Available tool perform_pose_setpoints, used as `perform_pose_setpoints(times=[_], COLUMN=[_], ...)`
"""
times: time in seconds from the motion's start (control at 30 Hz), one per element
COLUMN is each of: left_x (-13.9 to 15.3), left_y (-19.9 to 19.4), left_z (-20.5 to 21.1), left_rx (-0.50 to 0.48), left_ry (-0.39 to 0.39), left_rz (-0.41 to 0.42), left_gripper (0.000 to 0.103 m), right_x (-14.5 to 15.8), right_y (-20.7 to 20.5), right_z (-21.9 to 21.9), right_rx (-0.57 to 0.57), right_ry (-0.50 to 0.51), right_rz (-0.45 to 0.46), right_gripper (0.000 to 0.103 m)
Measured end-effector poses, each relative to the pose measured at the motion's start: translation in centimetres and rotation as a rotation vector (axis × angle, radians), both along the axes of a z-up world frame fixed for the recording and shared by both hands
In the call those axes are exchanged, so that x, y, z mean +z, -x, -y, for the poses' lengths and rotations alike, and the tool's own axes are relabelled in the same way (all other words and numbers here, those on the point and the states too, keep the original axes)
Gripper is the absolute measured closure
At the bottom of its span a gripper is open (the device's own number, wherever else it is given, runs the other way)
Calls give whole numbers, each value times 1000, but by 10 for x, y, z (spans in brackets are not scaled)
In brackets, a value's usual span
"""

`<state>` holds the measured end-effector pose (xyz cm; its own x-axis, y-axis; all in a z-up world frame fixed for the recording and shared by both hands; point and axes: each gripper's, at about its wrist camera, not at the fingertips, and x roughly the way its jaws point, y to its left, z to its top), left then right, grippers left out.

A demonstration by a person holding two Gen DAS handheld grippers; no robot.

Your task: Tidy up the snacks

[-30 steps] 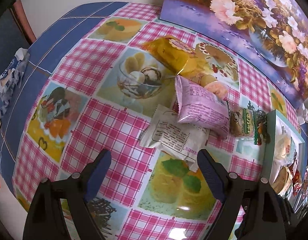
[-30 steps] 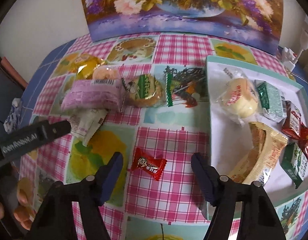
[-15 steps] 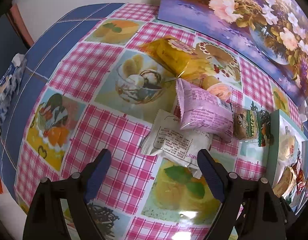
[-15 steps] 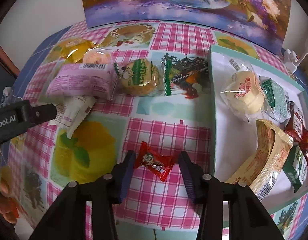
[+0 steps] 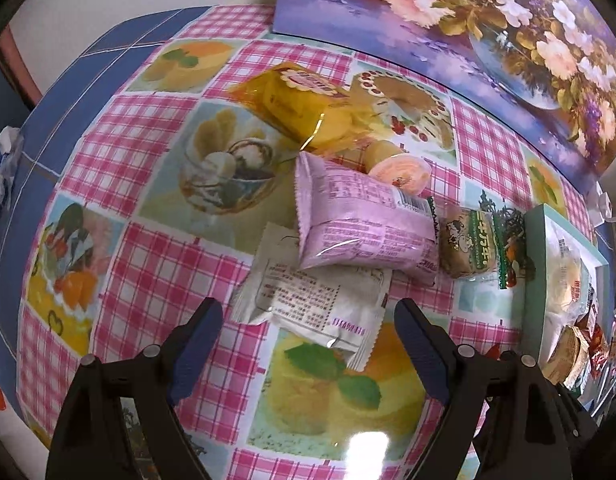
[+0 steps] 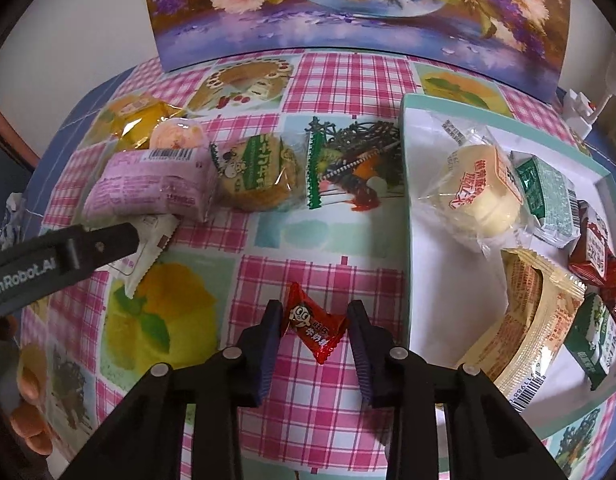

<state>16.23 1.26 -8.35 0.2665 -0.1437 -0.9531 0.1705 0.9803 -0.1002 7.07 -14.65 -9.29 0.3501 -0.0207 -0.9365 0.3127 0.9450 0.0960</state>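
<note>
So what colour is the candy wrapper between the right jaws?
Red candy wrapper with a cartoon face, clearest in the right wrist view.

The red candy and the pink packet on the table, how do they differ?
The red candy is small with twisted ends; the pink packet is a far larger, puffy pillow pack. The candy sits between the closing jaws of the right gripper; the packet lies untouched, overlapping a white packet. Both are sealed snacks outside the tray.
</note>
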Motion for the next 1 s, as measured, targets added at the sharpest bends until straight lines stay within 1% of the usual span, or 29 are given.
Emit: perform_pose_setpoints(times=[0.2,0.3,0.43,0.53,0.6,0.67,0.77,0.87,1.0], left_x=[-14,-20,-26,-28,-30,-30,-29,-26,-22], left_y=[-7,-12,-20,-24,-25,-26,-23,-17,-10], left_z=[10,12,10,10,14,18,21,23,18], left_rx=[-20,-23,-10,-14,-26,-36,-43,-50,-45], left_ry=[-10,-57,-47,-54,-72,-90,-85,-93,-101], left_rz=[-15,-1,-4,-1,-6,-1,-8,-7,0], left_gripper=[15,15,15,15,17,26,32,37,39], right_x=[0,0,-1,-2,-2,-2,-2,-2,1], right_y=[-1,-1,-2,-4,-3,-3,-4,-2,0], right_z=[2,2,-1,1,2,3,4,7,10], right_rx=[0,0,-2,0,-1,-4,-13,-25,-37], right_ry=[1,0,0,3,2,1,-8,-21,-34], right_rz=[0,0,1,2,2,4,7,11,22], right_gripper=[68,68,68,68,68,69,70,71,76])
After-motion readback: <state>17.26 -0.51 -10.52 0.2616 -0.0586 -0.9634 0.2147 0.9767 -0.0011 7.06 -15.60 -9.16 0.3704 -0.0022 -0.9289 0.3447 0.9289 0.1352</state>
